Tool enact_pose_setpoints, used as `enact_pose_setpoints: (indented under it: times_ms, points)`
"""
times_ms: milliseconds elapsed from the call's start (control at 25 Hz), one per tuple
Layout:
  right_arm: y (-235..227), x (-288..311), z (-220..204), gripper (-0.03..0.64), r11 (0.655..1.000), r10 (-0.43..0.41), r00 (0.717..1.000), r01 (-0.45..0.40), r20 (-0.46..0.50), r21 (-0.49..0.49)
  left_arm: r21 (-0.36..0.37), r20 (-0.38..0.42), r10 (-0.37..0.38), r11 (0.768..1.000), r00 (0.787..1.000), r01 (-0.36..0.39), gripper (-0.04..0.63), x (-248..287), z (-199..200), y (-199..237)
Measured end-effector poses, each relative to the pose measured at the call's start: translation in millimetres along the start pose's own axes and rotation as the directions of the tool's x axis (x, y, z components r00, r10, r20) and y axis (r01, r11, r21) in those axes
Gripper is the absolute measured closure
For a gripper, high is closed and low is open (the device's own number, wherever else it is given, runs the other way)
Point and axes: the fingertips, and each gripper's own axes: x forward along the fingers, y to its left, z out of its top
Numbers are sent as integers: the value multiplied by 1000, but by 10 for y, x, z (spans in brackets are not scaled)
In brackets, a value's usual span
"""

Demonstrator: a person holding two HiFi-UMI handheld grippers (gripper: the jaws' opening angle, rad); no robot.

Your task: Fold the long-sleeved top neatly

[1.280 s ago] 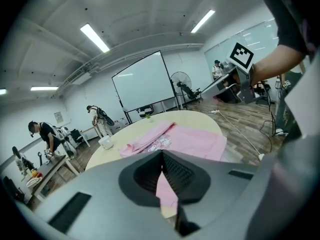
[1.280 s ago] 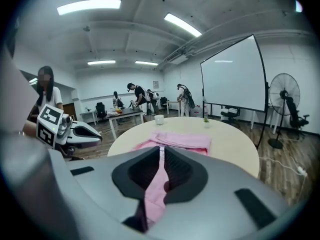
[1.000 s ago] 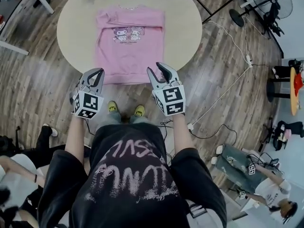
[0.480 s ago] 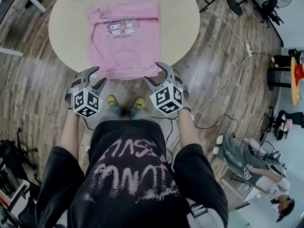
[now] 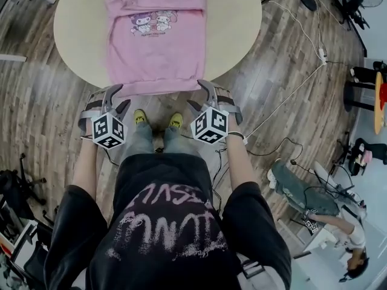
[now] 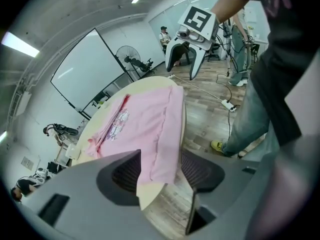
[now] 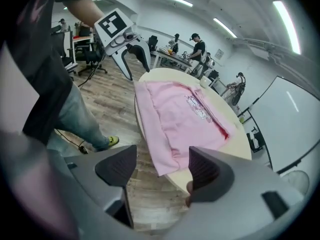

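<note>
Head view: the long-sleeved top is laid near to far on the table, its near hem overhanging just beyond the left gripper and right gripper, equally near, whose jaws have just been opened wide, nothing gripped.

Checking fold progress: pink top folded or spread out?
Partly folded: top has sleeves folded in, body lies full length on the table, hem hanging over its edge.
</note>
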Motion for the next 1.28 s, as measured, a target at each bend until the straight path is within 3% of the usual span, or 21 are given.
enact_pose_setpoints:
  times_ms: [640,880,1280]
  points:
    - [49,511,-348,295,992,18,998,-25,-60,-125,111,-129,27,994,991,-12,339,403,-394,-106]
    - [17,598,-361,350,991,12,999,-17,-44,-131,134,-137,37,991,990,-18,379,468,-398,-86]
    - [-3,579,-356,422,984,34,998,-41,-44,-171,141,-147,-21,989,989,42,426,405,-374,-114]
